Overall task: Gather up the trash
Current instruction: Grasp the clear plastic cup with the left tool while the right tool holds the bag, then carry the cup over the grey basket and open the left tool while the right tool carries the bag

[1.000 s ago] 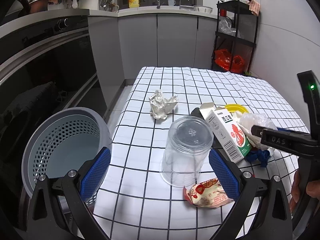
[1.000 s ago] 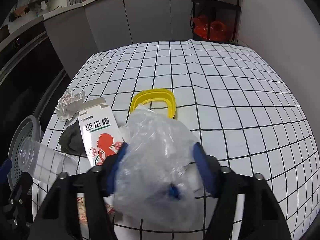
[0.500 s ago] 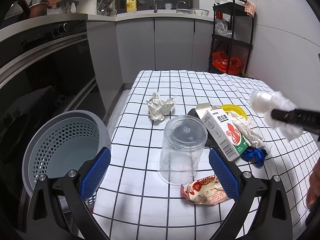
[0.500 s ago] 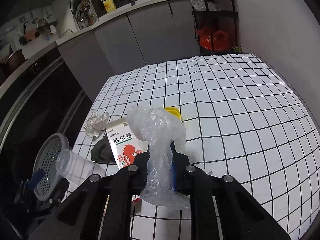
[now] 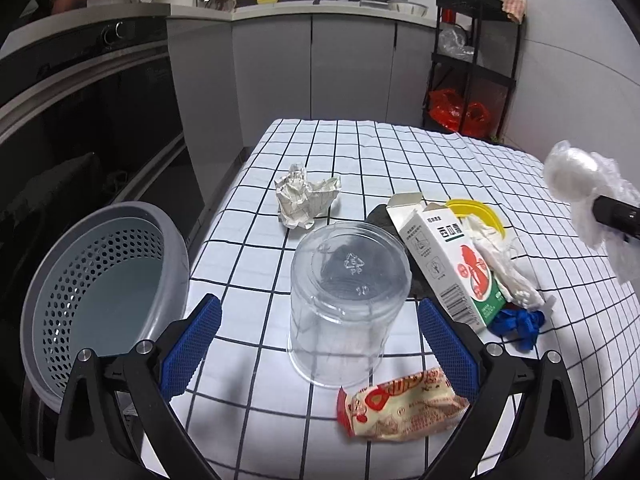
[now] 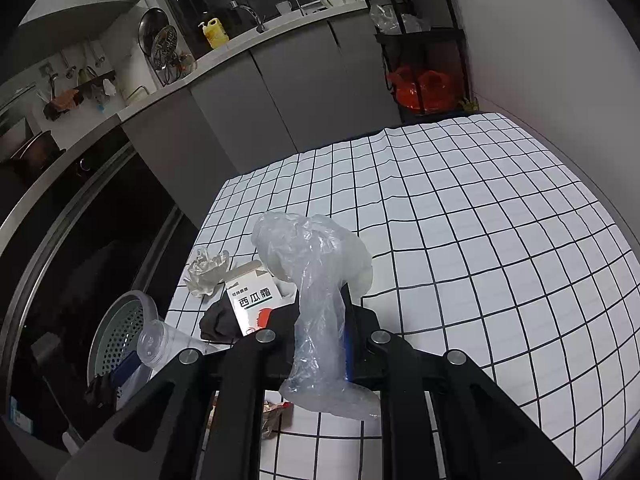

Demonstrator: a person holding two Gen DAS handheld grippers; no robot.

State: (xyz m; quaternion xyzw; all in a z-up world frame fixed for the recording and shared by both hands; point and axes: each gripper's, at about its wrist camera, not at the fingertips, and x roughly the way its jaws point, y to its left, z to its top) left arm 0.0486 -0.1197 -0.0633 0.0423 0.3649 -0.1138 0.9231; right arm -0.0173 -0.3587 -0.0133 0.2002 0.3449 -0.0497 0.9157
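My right gripper point(image 6: 320, 320) is shut on a clear plastic bag point(image 6: 316, 292) and holds it above the checked table point(image 6: 480, 216); the bag also shows at the right in the left wrist view point(image 5: 580, 192). My left gripper point(image 5: 320, 336) is open, its blue pads on either side of an upturned clear plastic cup point(image 5: 348, 300) without touching it. A grey perforated bin point(image 5: 100, 288) stands off the table's left edge. On the table lie crumpled paper point(image 5: 304, 196), a white carton point(image 5: 448, 264), a snack wrapper point(image 5: 400, 408), a blue scrap point(image 5: 518, 322) and a yellow lid point(image 5: 476, 210).
A dark cloth point(image 6: 218, 322) lies behind the carton. White tissue point(image 5: 500, 264) rests beside the carton. A dark oven front point(image 5: 80, 120) is to the left. Grey cabinets point(image 5: 320, 72) and a black shelf rack point(image 5: 476, 60) stand beyond the table's far edge.
My right gripper has closed on the plastic bag and lifted it up and back from the table. The left gripper has barely moved around the cup.
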